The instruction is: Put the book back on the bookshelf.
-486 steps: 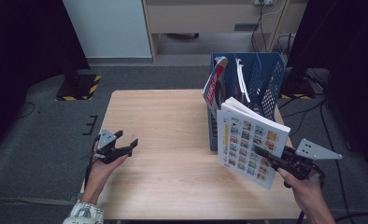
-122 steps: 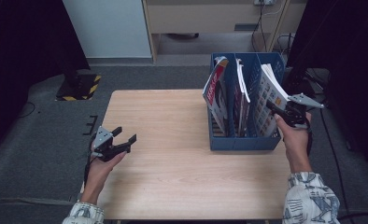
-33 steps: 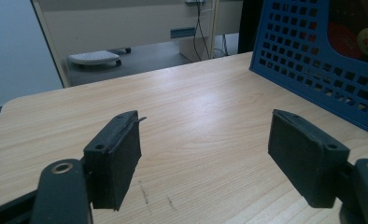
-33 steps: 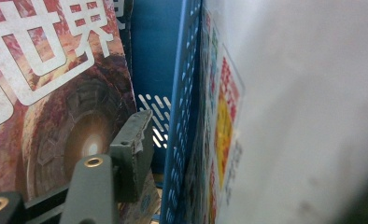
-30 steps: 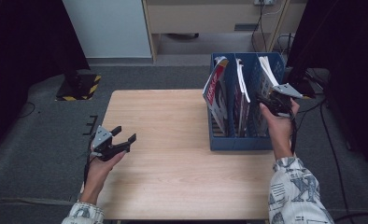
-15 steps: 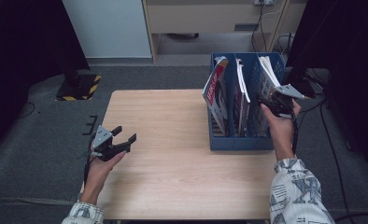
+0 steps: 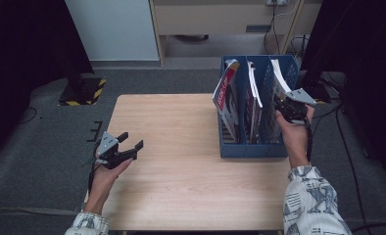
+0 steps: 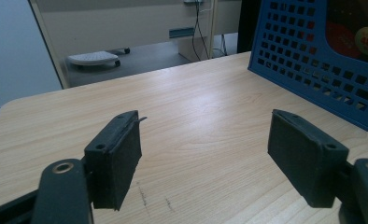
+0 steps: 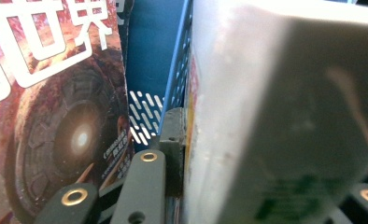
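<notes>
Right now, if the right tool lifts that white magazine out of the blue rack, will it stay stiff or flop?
Probably floppy: the white magazine already leans and curves above the blue rack. It looks thin, so likely light. The right tool, whose jaws have just been closing, pinches one edge, so the far side may sag.

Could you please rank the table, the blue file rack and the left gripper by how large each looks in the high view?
1. table, by far the largest.
2. blue file rack, which holds upright magazines.
3. left gripper, the smallest, jaws open over the table's left edge.
</notes>
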A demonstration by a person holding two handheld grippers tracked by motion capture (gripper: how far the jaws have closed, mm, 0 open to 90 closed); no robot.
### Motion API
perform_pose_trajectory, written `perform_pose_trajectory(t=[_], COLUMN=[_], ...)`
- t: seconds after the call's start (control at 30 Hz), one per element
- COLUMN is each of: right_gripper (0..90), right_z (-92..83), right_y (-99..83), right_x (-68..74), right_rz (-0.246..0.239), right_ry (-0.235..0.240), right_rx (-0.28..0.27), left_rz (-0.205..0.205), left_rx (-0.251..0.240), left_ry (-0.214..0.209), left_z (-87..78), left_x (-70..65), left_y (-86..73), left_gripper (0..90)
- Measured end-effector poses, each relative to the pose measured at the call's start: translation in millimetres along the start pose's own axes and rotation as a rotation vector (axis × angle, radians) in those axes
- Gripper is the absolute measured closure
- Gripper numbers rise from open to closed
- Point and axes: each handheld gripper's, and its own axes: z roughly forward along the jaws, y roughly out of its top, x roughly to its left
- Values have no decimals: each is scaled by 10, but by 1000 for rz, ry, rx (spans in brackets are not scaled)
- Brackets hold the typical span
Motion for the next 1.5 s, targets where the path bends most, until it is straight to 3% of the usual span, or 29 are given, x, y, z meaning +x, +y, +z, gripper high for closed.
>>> perform_pose_trajectory(t=[0.17,0.37,0.73,1.07,1.5], right_gripper=[717,702,696,685,469], right_z=[-3,8,2,-8,-37], right_y=[7,25,26,8,-21], right_x=[-2,16,-2,49,44], right_rz=[-35,-133,-199,-151,-66], right_ry=[-23,-66,-88,-35,12], right_rx=[7,21,33,8,1], left_rz=[0,0,-1,5,4], left_rx=[-3,-3,-4,4,3], left_ry=[0,0,1,-2,-2], left_z=[-2,1,-1,7,5], left_x=[2,3,3,-10,-18], left_y=[4,5,8,4,7], left_gripper=[254,254,257,254,250])
